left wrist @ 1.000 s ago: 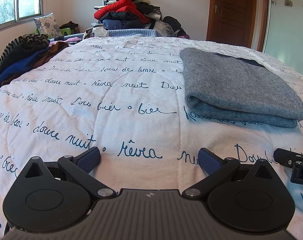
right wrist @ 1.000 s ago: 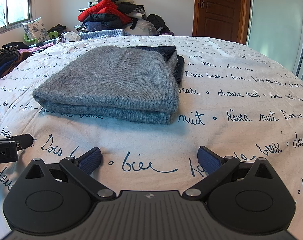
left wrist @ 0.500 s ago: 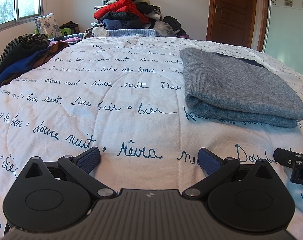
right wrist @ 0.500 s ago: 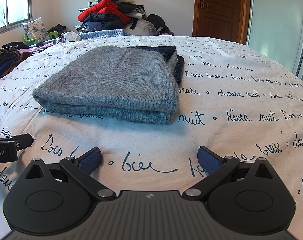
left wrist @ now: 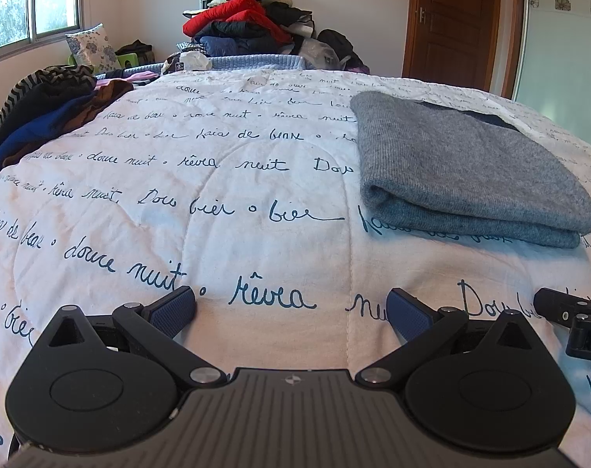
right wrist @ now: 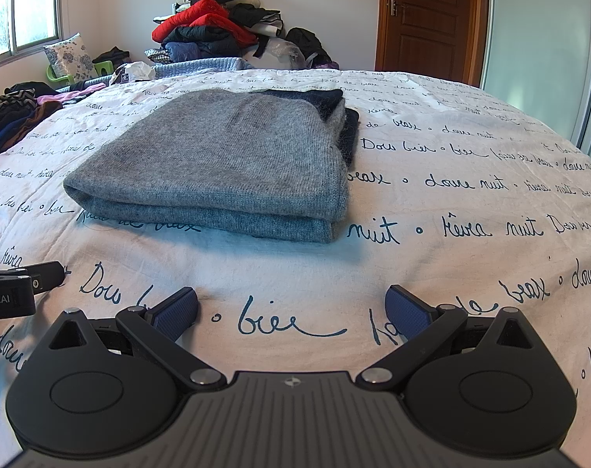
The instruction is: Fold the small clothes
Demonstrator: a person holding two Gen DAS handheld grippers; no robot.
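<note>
A grey knitted sweater (right wrist: 225, 163) lies folded flat on the white bedspread (right wrist: 451, 202), with a dark navy part showing at its far right edge. It also shows in the left wrist view (left wrist: 463, 171), to the right. My right gripper (right wrist: 291, 308) is open and empty, resting low on the bedspread in front of the sweater. My left gripper (left wrist: 291, 308) is open and empty, left of the sweater. Each gripper's tip shows at the edge of the other's view.
Dark unfolded clothes (left wrist: 41, 117) lie heaped at the bed's left edge. A tall pile of clothes with a red jacket (left wrist: 240, 15) stands beyond the far end. A wooden door (left wrist: 455, 19) and a glass wardrobe panel (right wrist: 541, 46) are at the right.
</note>
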